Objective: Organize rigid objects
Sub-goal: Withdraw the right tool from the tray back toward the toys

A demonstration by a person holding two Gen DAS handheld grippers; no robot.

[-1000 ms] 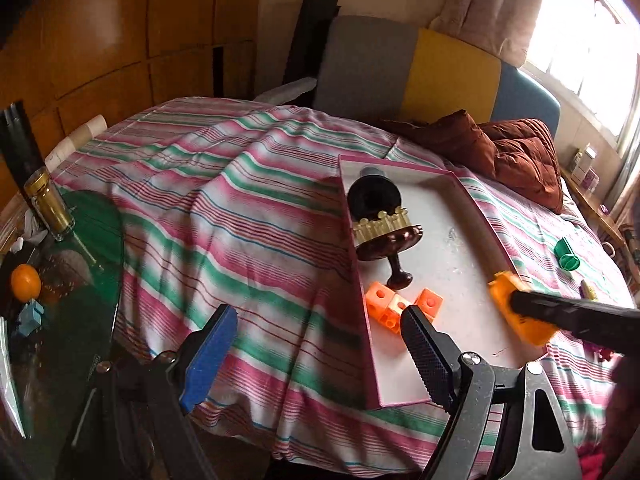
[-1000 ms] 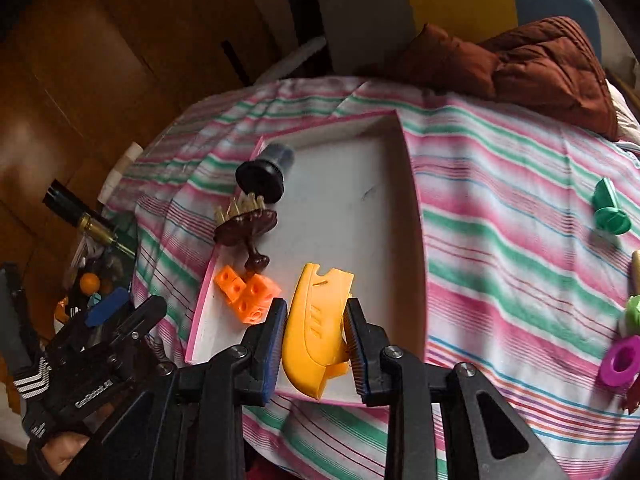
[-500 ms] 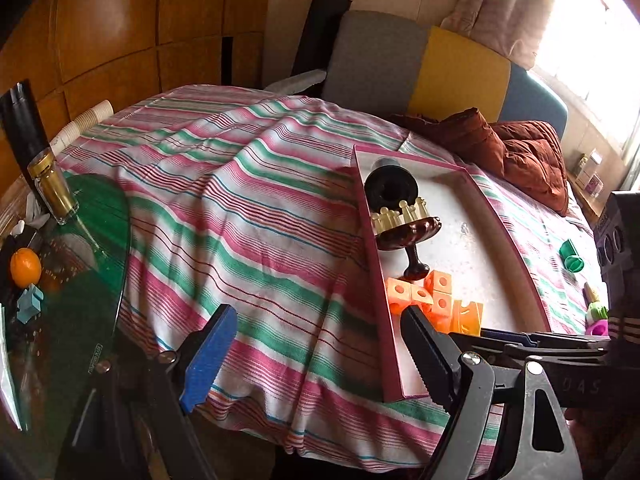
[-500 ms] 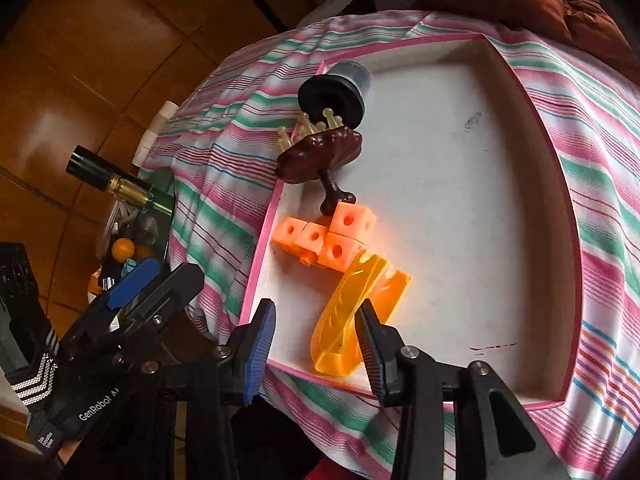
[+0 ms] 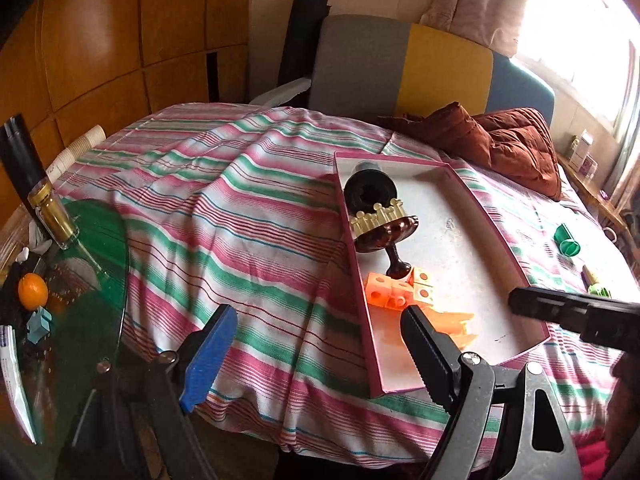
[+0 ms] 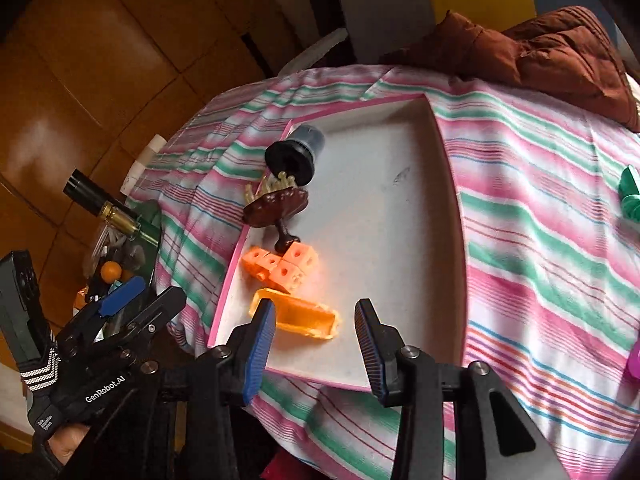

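Inside the pink-rimmed white tray (image 6: 448, 184) lies the orange plastic boat-shaped piece (image 6: 298, 318), just beside the orange cube cluster (image 6: 282, 266) — the right gripper (image 6: 316, 342) spread wide above it, empty; the left gripper (image 5: 316, 344) also gapes, holding nothing.

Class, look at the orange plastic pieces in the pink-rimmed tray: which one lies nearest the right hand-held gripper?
The long orange plastic shell, lying just ahead of the open right hand-held gripper. The cluster of orange plastic cubes sits farther in, beside the brown pedestal toy.
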